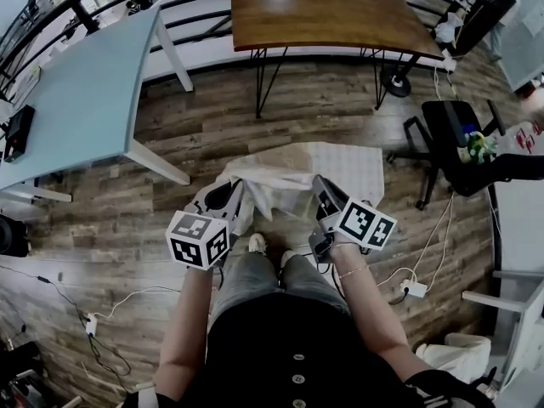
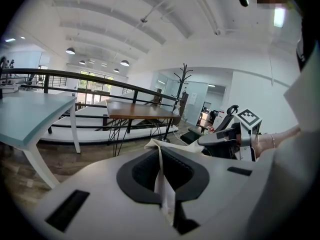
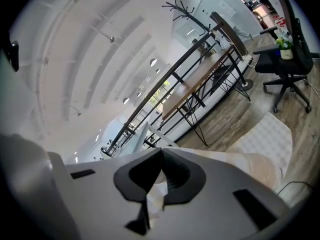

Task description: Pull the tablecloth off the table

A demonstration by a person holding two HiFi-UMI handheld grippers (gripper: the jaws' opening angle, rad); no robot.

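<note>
The jaws of the left gripper (image 2: pixel 161 156) are pressed together and pinch a fold of the white tablecloth (image 1: pixel 336 167). The jaws of the right gripper (image 3: pixel 160 159) pinch another part of it in the same way. Between and beyond both grippers the tablecloth lies crumpled on the wooden floor (image 1: pixel 255 117) before the person's feet, well apart from the brown wooden surface (image 1: pixel 331 11) behind.

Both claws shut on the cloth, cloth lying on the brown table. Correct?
Not quite. The left claw and right claw are shut on the cloth, but it isn't on the brown table. The head view shows that tabletop bare and the cloth trailing from the claws onto the floor.
</note>
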